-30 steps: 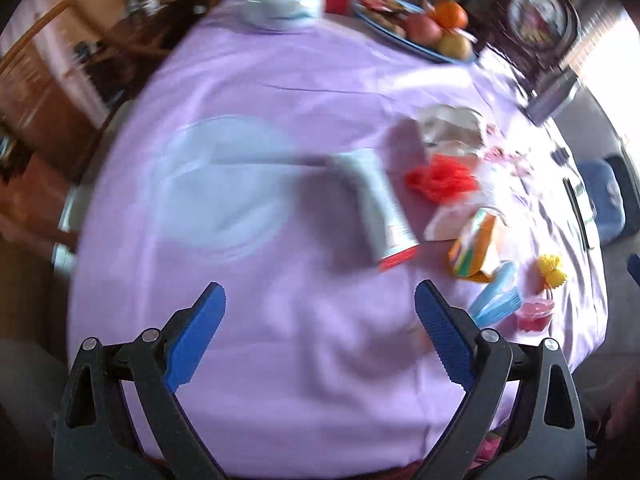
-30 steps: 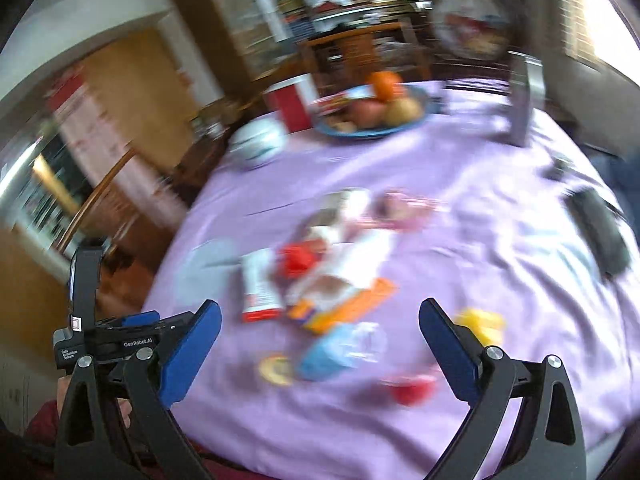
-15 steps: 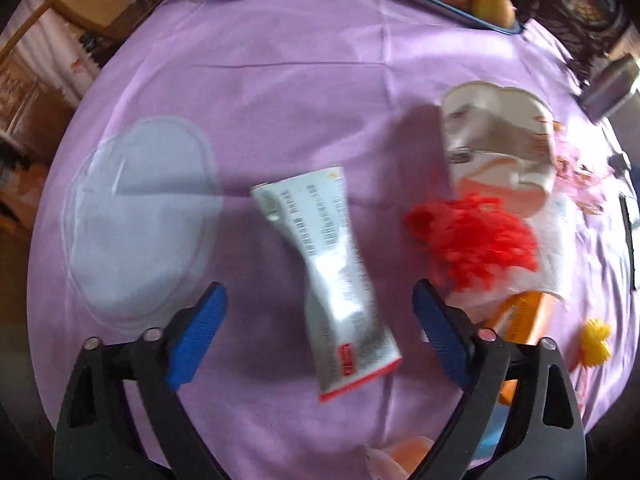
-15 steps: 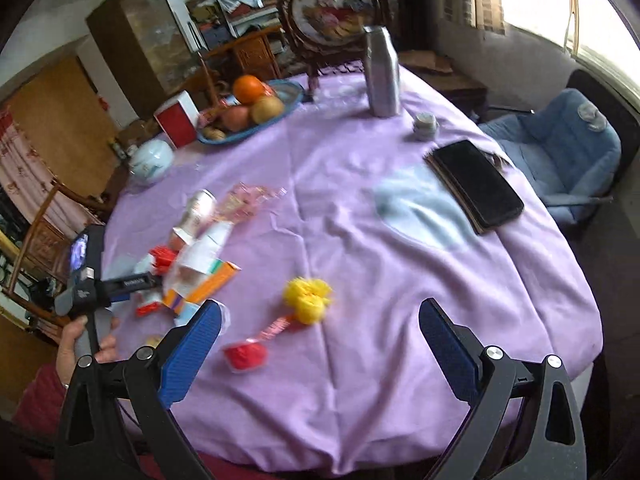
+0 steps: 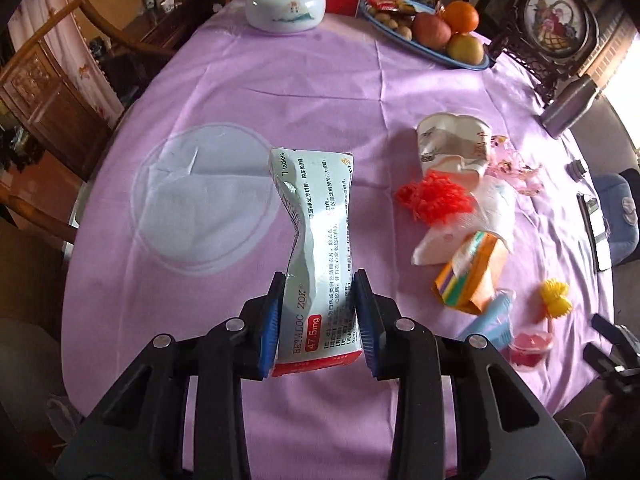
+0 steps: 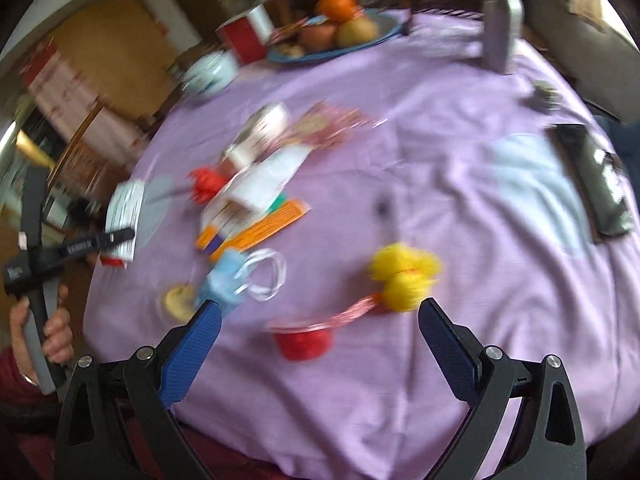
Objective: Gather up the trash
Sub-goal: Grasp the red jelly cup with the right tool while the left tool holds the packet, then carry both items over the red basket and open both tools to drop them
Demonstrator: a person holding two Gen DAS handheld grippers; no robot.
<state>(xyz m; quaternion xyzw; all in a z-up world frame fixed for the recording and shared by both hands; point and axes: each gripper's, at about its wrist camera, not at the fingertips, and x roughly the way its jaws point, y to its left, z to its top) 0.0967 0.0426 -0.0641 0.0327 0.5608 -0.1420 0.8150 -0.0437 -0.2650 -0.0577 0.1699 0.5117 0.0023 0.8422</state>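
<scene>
Purple-clothed round counter [image 5: 240, 92] spreads beneath; over it the crumpled white medicine carton [image 5: 318, 256], clenched at its red-banded end in the left gripper [image 5: 318, 320] jaws. Keep that squeeze steady, lift cleanly; right gripper [image 6: 318, 330] hangs released above the red plastic cup [image 6: 302, 342].

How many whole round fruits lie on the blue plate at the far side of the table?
3: an orange at the back, a red apple left of it, and a yellowish apple in front, all on the blue oval plate. Others may hide behind them.
</scene>
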